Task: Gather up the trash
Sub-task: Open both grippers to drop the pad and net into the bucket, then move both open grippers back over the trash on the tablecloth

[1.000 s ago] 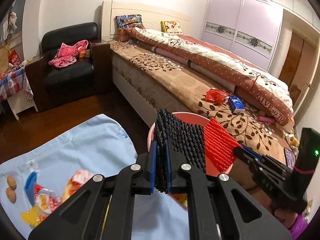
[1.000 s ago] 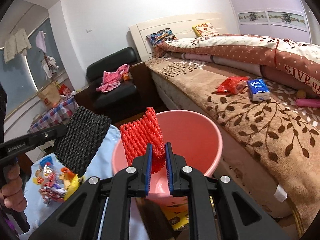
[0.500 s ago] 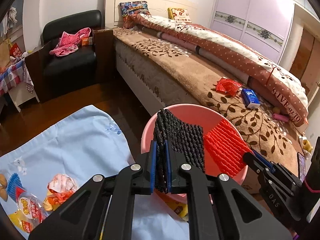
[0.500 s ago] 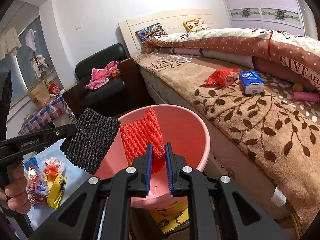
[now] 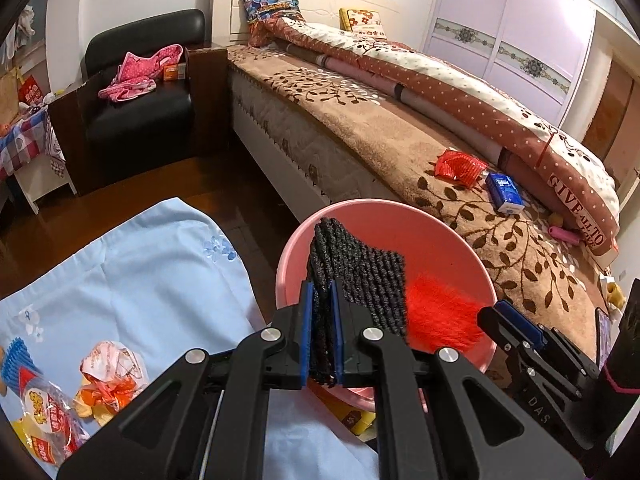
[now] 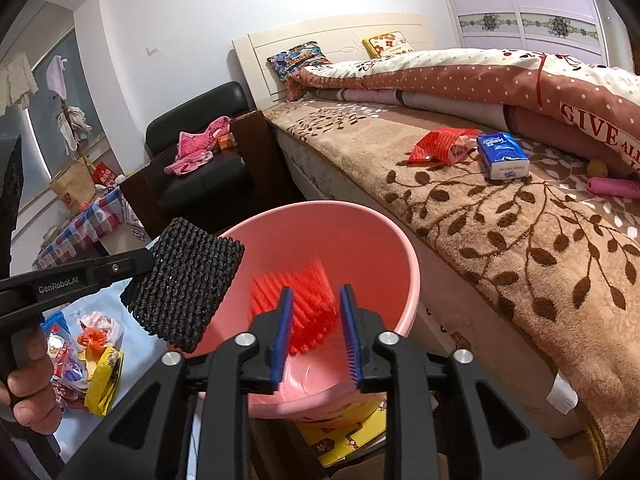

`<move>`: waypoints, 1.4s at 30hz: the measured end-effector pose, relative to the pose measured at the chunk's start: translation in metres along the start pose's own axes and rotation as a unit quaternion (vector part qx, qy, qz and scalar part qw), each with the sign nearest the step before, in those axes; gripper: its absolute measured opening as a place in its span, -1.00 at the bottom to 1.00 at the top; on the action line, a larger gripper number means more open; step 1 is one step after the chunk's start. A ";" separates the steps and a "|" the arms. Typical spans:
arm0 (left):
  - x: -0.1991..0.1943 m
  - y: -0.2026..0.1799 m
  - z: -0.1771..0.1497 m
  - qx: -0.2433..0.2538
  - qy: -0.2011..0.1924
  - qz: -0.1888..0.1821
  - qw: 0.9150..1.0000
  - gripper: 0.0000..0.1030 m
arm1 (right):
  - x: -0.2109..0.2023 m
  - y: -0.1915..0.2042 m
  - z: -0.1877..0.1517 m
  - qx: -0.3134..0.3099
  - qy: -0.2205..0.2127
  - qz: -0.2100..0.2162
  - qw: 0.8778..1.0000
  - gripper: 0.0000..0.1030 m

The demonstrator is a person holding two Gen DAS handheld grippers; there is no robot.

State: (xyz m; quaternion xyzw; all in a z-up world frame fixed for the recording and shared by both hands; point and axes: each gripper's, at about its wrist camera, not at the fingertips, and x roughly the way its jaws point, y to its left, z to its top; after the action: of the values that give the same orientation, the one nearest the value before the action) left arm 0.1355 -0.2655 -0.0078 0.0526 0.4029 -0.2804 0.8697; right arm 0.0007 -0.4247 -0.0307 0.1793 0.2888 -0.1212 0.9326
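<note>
- Opening, the right gripper [image 6: 316,320] lets go of a blurred red foam net sleeve [image 6: 308,304], loose between its pads inside the round pink plastic bucket [image 6: 404,248].
- Left gripper [image 5: 322,334] pinches a black foam net sleeve [image 5: 360,276] above the bucket's rim, beside the bed [image 5: 360,128].

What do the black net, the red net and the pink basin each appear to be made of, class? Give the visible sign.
Black net: probably soft foam mesh, matte; open knitted-looking weave.
Red net: likely the same foam mesh, though it is motion-blurred.
Pink basin: seemingly moulded plastic, smooth with a slight sheen; thin, even rim.
</note>
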 end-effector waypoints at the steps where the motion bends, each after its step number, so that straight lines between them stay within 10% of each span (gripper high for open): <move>1: 0.000 0.000 0.000 -0.001 0.001 -0.001 1.000 -0.81 | 0.000 0.000 0.000 0.000 0.000 0.000 1.000 -0.36; 10: -0.004 0.001 -0.001 -0.008 -0.001 -0.006 1.000 -0.28 | 0.000 -0.002 0.001 0.002 -0.008 -0.003 1.000 0.02; 42: -0.070 0.030 -0.040 -0.034 -0.030 0.006 0.999 -0.26 | -0.040 0.054 -0.027 -0.022 -0.002 0.069 0.997 0.03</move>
State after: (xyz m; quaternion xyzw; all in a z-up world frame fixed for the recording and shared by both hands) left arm 0.0886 -0.1963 0.0122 0.0168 0.3854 -0.2627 0.8844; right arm -0.0270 -0.3597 -0.0138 0.1783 0.2761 -0.0512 0.9431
